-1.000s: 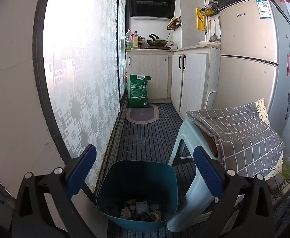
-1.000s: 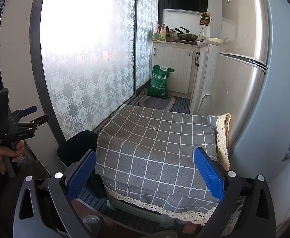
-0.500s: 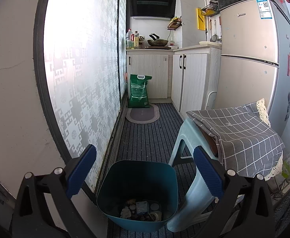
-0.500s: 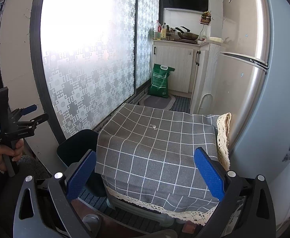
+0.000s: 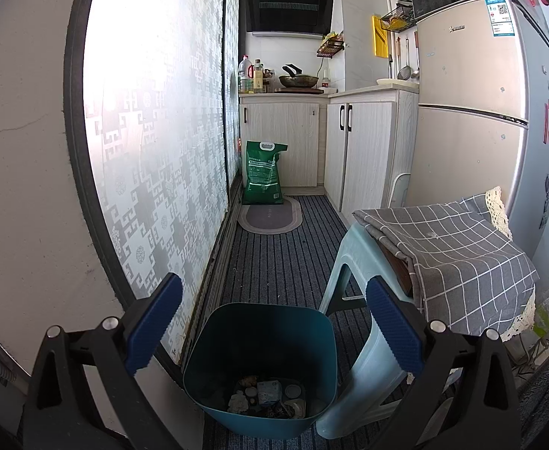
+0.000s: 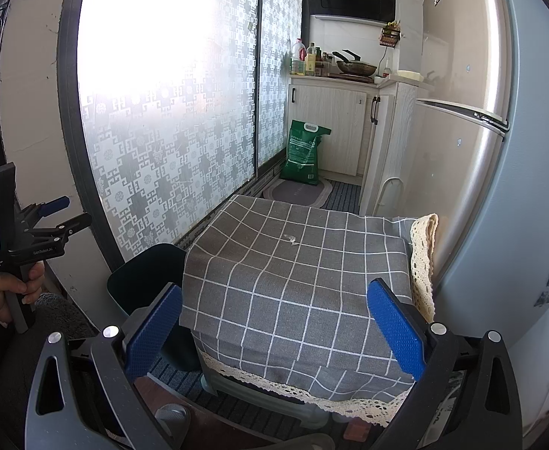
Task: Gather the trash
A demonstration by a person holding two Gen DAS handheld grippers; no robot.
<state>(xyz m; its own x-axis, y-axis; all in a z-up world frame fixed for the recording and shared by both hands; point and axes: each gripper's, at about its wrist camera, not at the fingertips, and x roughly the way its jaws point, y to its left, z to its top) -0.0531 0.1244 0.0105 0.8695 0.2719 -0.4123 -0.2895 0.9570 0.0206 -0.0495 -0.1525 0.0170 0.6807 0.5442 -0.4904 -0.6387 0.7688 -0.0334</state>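
Nothing has shifted over the last second — both my grippers hang in the same spots, which I judge means the collecting is paused or near done. My left gripper (image 5: pixel 272 332) hovers jaws spread and empty above the teal plastic waste bin (image 5: pixel 259 360), where the crumpled wrappers and scraps of trash (image 5: pixel 265 399) lie at the bottom. My right gripper (image 6: pixel 274 332), also spread and empty, points at the grey checked cloth (image 6: pixel 293 285) draped over the pale stool beside the bin — bare but for one tiny scrap (image 6: pixel 291 239).

Narrow kitchen: bright frosted patterned sliding glass door (image 5: pixel 162 131); dark striped floor carpet (image 5: pixel 274 262); pale wood-grain base cabinets (image 5: pixel 312 142); champagne two-door refrigerator (image 5: pixel 469 112); black range hood (image 5: pixel 289 3); grey checked cloth-covered stool (image 6: pixel 297 281).
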